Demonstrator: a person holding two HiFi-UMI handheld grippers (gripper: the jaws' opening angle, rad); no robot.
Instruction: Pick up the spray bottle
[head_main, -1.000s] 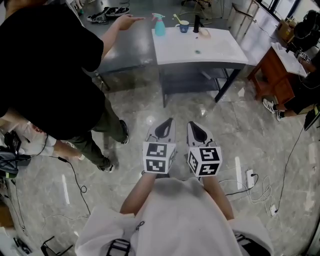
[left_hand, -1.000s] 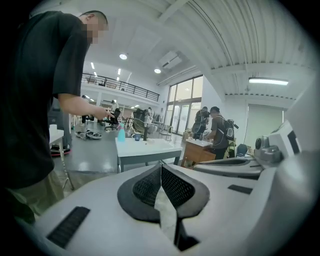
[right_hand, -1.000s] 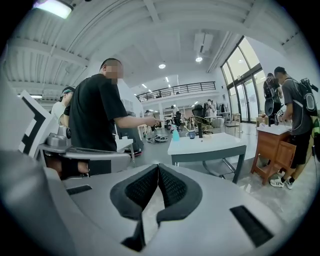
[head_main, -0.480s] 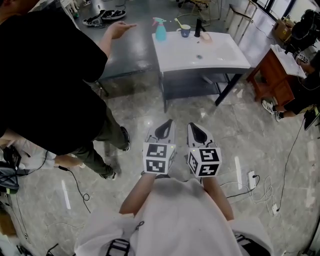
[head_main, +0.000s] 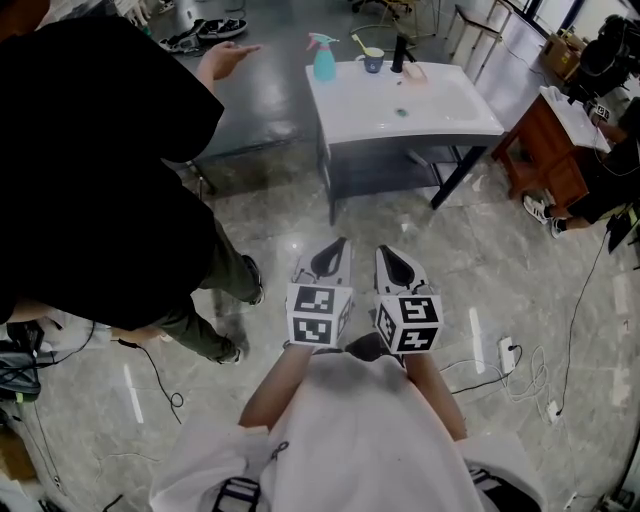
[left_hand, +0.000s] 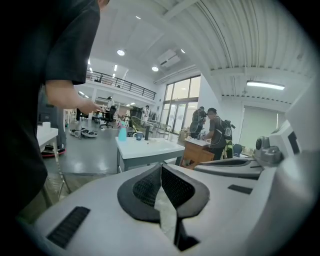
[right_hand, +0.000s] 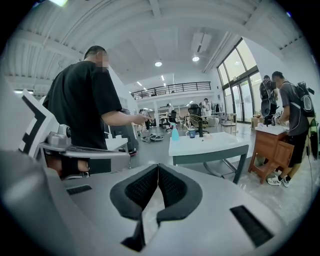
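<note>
Spray bottle (head_main: 322, 58) well ahead of left gripper (head_main: 337, 246), right gripper (head_main: 385, 251); both pressed together, apparently empty.

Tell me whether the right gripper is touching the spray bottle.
Apart. The head view shows the spray bottle on the white table, while the right gripper hangs over the floor well short of it.

1. The right gripper (right_hand: 158, 167) has its jaws pressed together, pads meeting at the tips.
2. Beyond it stands a white table (right_hand: 215, 145). A blue spray bottle (right_hand: 175, 134) is upright near its far left corner, with a mug (right_hand: 192, 133) just beside it.
3. A person in a black T-shirt (right_hand: 85, 105) stands at left (one arm stretched toward the table).
</note>
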